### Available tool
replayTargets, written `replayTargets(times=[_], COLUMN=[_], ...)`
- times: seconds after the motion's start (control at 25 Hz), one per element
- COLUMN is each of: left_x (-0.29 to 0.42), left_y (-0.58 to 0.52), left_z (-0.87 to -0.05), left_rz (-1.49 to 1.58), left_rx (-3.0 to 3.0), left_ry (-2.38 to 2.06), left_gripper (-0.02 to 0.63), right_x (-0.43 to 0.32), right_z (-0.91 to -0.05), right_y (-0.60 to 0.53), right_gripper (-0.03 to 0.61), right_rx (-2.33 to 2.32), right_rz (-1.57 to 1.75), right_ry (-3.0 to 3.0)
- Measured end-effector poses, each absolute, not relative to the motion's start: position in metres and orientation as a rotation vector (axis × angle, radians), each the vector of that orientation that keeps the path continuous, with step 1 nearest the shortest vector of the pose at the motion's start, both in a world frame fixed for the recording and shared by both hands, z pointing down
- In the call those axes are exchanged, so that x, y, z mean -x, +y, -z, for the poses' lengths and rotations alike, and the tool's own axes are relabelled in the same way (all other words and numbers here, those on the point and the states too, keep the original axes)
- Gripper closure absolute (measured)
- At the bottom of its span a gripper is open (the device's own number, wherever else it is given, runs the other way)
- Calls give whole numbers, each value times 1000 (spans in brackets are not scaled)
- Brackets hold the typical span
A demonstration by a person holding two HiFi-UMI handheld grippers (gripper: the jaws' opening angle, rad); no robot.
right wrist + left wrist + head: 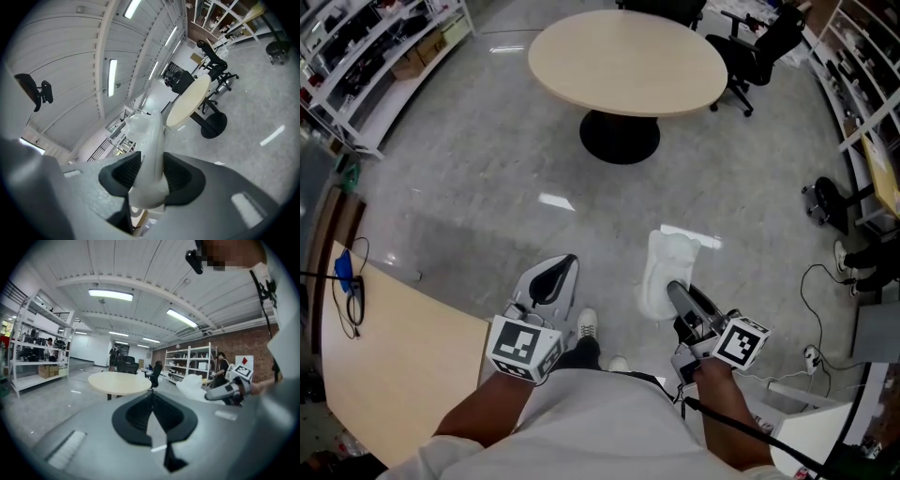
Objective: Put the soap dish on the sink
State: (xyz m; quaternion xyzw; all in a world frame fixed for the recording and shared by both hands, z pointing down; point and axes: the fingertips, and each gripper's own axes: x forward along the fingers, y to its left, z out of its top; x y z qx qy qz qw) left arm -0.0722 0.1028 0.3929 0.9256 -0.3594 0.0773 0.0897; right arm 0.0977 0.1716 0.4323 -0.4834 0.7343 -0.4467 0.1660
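Observation:
A white soap dish (pixel 667 267) is held on edge in the air over the floor, with my right gripper (pixel 679 296) shut on its near end. In the right gripper view the dish (pixel 150 140) stands up between the black pads (pixel 180 177), which press on both of its sides. My left gripper (pixel 565 265) hangs level to the left of it, a little apart. In the left gripper view its jaws (pixel 152 409) meet with nothing between them. That view also shows the dish (pixel 193 383) and the right gripper (pixel 228 390) off to the right. No sink shows in any view.
A round beige table (pixel 628 61) on a black foot stands ahead on the grey floor, with a black office chair (pixel 759 47) behind it. White shelving (pixel 366 56) lines the left. A wooden desk (pixel 394 356) lies close at my left. Cables (pixel 825 281) trail at the right.

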Motion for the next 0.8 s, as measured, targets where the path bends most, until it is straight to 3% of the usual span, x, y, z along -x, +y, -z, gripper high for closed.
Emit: replayTargets(times=[0.8], left_x=[105], left_y=[-18], left_z=[-375], left_rz=[-148], left_rx=[-2807], left_ry=[-1037], left_gripper=[609], right_x=[-84], right_z=[-383], right_y=[58], right_gripper=[428], right_rx=[1411], right_rz=[1131], right_ry=[2085])
